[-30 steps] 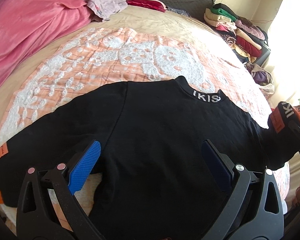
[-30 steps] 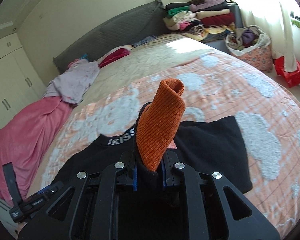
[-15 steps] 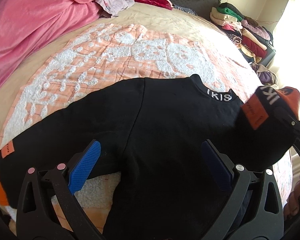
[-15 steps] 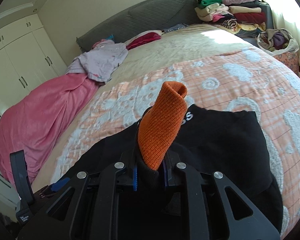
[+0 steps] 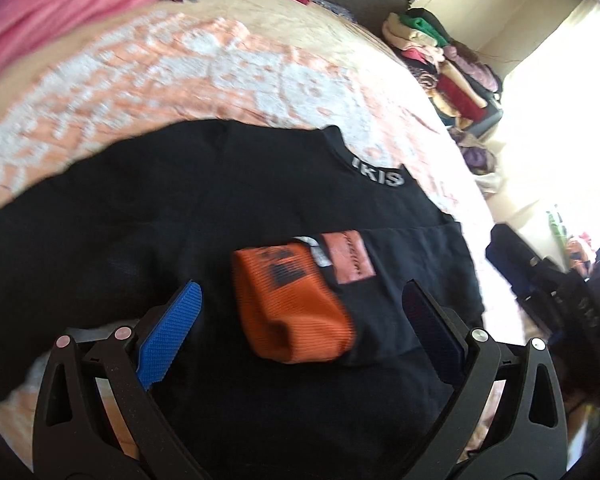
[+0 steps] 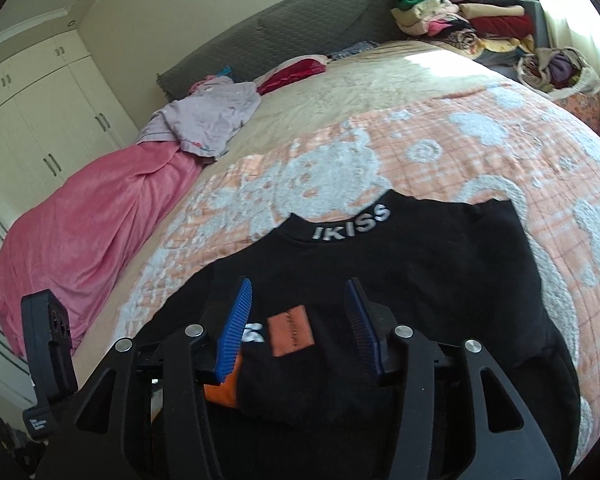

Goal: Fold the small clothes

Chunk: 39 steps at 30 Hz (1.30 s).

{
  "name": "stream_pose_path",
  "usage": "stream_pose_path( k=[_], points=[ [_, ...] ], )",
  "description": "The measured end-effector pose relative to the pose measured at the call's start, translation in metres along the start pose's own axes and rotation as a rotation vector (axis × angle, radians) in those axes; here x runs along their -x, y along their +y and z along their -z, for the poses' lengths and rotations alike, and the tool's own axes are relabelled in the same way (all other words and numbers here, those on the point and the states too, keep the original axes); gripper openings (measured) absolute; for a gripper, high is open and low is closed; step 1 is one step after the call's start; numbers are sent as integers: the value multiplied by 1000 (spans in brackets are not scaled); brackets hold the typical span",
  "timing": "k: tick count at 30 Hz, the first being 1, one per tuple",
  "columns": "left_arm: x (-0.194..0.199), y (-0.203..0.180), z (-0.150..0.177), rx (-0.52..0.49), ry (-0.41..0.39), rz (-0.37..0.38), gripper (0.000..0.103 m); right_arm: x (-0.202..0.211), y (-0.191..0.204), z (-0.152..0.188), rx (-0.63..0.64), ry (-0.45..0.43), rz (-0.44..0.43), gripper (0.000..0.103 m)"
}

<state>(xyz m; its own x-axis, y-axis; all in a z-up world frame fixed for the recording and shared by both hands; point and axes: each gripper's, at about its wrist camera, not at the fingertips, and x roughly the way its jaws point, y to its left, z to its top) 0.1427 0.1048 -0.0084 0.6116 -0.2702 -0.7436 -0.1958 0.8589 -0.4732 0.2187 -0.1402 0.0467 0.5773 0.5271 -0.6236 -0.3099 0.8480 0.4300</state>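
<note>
A black long-sleeved sweatshirt [image 5: 148, 240] with white "IKISS" lettering on its collar lies flat on the bed's peach-and-white patterned quilt [image 6: 440, 152]. One sleeve is folded across the sweatshirt's chest, and its ribbed orange cuff [image 5: 296, 304] rests on the black fabric below the collar, with a small orange fabric patch [image 5: 350, 260] just beside the cuff on the sleeve.

The left tongs [image 5: 300, 328] stand wide apart above the sweatshirt, the cuff lying between their blue pads without either pad pressing on it. The right tongs [image 6: 300, 324] are opening; the patch and folded sleeve lie between their blue pads, which press on nothing.

Beyond the sweatshirt's collar, a crumpled pink blanket [image 6: 80, 232] and a lilac garment [image 6: 208, 120] lie towards the grey headboard [image 6: 284, 28], and a stack of folded clothes [image 6: 464, 12] sits past the bed's far corner.
</note>
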Motion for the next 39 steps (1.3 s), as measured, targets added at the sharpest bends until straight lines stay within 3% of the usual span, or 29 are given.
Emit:
stream_pose_path(
  k=[2,6,7,8,9,10,15,20,23,24,25,27,30,36,38,39],
  points=[
    [-7,-2,1,10,9,35,93,5,-13,3,-31,0,13,49],
    [-24,-3,3,29,37,36,55,18,-36,8,-75,-11,40,49],
    [-27,-3,4,28,37,28,51,20,-39,9,-81,-13,46,49],
    [-28,-3,5,27,34,25,36,23,-44,10,-91,-15,52,50],
    [-29,-3,5,24,21,27,11,25,-48,11,-98,-16,57,50],
    [-28,-2,4,23,9,26,3,28,-53,12,-105,-18,66,50],
    [-9,-6,-8,-13,-68,34,0,39,-74,15,-137,-31,112,50],
    [26,-6,-28,-65,-174,-14,0,45,-93,16,-185,-43,143,50],
    [27,2,-32,-68,-143,-31,0,45,-99,15,-201,-44,153,50],
    [24,6,-32,-57,-122,-29,6,45,-99,16,-204,-45,155,50],
    [21,11,-30,-32,-95,-13,28,45,-99,16,-204,-46,158,50],
    [15,18,-23,4,-50,22,61,45,-97,16,-196,-44,158,50],
    [-3,23,-11,49,24,46,66,41,-94,19,-190,-30,148,50],
    [-28,10,6,47,75,39,63,37,-89,26,-181,-7,139,50],
    [-37,1,9,9,72,15,37,37,-88,27,-183,-5,137,50],
    [-40,-1,9,-2,71,8,16,37,-88,28,-183,-4,137,50]
  ],
)
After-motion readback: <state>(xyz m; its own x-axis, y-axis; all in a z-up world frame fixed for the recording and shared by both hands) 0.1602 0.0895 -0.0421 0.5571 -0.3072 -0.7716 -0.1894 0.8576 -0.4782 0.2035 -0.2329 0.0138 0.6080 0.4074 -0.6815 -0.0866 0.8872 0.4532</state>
